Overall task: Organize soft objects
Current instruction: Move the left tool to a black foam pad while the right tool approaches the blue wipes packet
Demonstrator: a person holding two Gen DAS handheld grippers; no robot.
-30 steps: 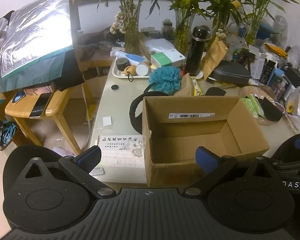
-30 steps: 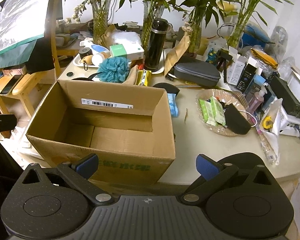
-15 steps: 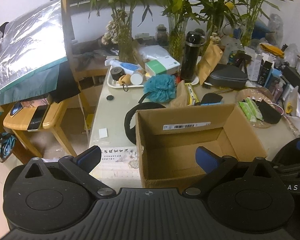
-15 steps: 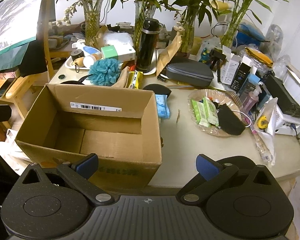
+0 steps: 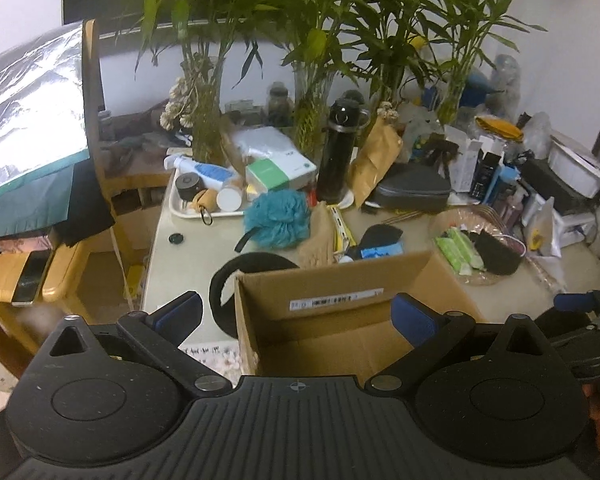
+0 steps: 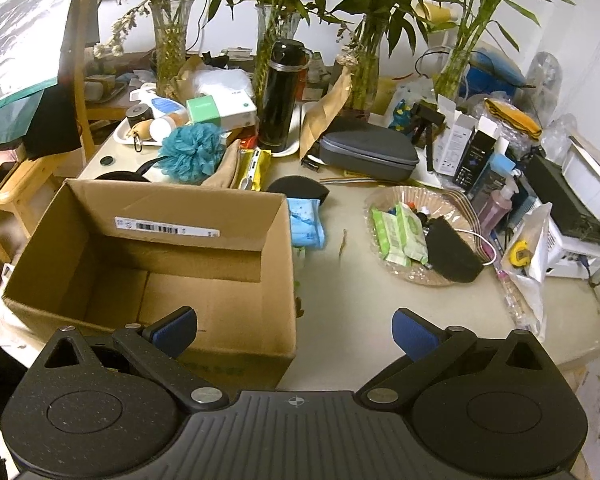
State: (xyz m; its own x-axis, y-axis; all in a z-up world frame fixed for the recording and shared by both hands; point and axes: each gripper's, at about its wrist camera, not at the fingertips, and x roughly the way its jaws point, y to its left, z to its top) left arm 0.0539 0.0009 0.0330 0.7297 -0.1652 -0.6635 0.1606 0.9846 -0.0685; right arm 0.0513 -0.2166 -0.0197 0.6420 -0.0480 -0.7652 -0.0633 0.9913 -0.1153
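Observation:
An open, empty cardboard box (image 5: 332,280) (image 6: 180,200) stands at the table's near edge. Behind it lie a teal bath pouf (image 5: 278,218) (image 6: 194,152), a tan cloth pouch (image 5: 320,236) (image 6: 224,168), a black pad (image 6: 298,188) and a blue tissue pack (image 6: 306,226). A black round band (image 5: 220,288) lies left of the box. My left gripper (image 5: 296,312) is open and empty above the box's near side. My right gripper (image 6: 296,326) is open and empty over the box's right front corner.
A glass dish (image 6: 420,236) holds green wipe packs and a black pouch. A black flask (image 6: 282,96), grey case (image 6: 368,152), white tray (image 5: 204,200), vases with bamboo and boxes crowd the back. A wooden stool (image 5: 32,268) stands left of the table.
Both grippers have pulled back and risen, so the box and table sit lower and farther in both views. Both stay open and empty.

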